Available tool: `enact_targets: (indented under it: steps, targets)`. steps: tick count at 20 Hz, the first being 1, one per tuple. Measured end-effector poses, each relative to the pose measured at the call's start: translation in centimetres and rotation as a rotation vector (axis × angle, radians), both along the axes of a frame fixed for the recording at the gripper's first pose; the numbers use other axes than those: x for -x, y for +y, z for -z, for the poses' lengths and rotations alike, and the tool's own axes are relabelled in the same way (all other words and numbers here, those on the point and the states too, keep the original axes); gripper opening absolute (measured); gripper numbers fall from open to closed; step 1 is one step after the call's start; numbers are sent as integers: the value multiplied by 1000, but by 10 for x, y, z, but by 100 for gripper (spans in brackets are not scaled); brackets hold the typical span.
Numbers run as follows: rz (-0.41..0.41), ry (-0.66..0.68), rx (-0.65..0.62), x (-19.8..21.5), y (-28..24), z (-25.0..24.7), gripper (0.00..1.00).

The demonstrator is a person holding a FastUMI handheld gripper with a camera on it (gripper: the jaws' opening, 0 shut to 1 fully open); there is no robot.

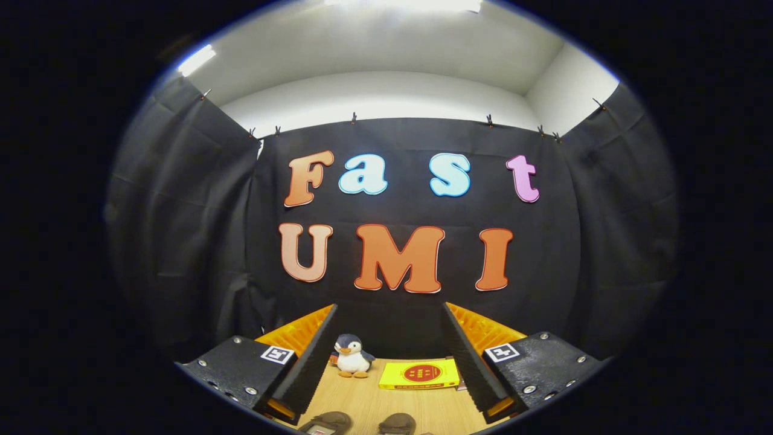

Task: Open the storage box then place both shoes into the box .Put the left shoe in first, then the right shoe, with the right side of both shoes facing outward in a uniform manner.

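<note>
The 2 shoes (362,423) lie on the table (362,399) just below my gripper (389,362), nearer than its fingertips. Its fingers stand apart, holding nothing. I judge no step is done: opening and both placements remain.

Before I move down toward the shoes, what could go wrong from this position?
1. The gripper is open and aimed high at the wall; the two shoes sit low between the fingers and barely show, so a blind descent could nudge them.
2. The toy penguin and yellow flat box lie just ahead on the table; overshooting forward may knock them.
3. I cannot tell left shoe from right here, so the order could go wrong.
</note>
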State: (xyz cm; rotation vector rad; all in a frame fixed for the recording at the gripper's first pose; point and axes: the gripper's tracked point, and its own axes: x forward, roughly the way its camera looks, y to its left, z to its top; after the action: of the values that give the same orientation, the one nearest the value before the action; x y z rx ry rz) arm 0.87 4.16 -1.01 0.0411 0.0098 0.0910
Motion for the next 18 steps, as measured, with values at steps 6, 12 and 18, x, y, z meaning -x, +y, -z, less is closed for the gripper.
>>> enact_targets:
  steps: [6, 12, 18]
  targets:
    - [-9, -26, -6, -7, 5, -12, 99]
    - [-113, 109, -48, -8, 44, 41, 99]
    - [-248, 316, -131, 0, 97, 111, 99]
